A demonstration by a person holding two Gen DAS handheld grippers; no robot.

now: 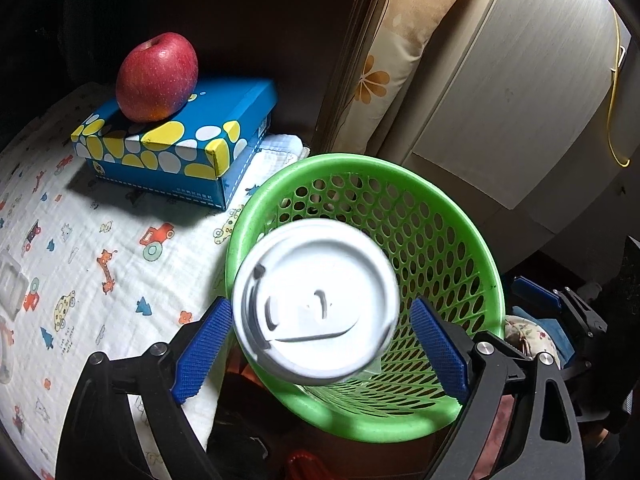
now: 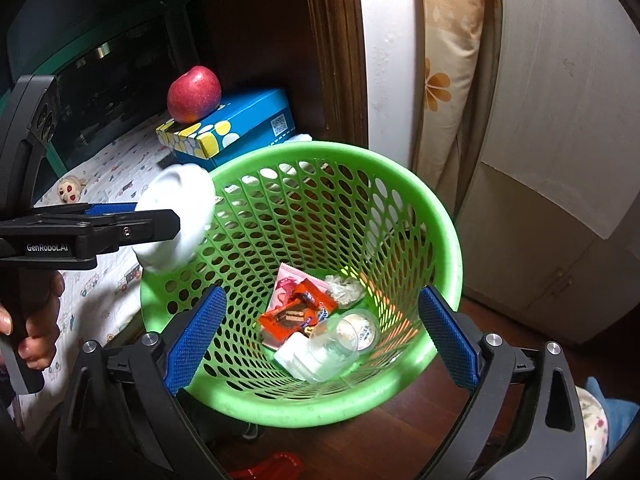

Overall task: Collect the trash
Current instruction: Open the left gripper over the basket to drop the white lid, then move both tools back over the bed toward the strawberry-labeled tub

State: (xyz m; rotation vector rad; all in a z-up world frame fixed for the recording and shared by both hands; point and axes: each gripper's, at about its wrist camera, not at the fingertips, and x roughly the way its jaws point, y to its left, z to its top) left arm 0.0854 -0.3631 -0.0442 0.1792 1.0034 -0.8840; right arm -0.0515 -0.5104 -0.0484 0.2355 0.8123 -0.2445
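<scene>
Green basket (image 2: 304,280), centre frame on the floor beside the bed: mouth up to take drops, wrappers and a clear cup already at the bottom. White lidded cup (image 1: 316,300), centre of the left view, over the basket mouth. Left gripper (image 1: 320,348) jaws spread, pads clear of the cup's sides; looks released. Right gripper (image 2: 320,340) spread wide, empty, over the basket.

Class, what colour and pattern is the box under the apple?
The box is blue with yellow and white oval spots, clearest in the left wrist view.
</scene>
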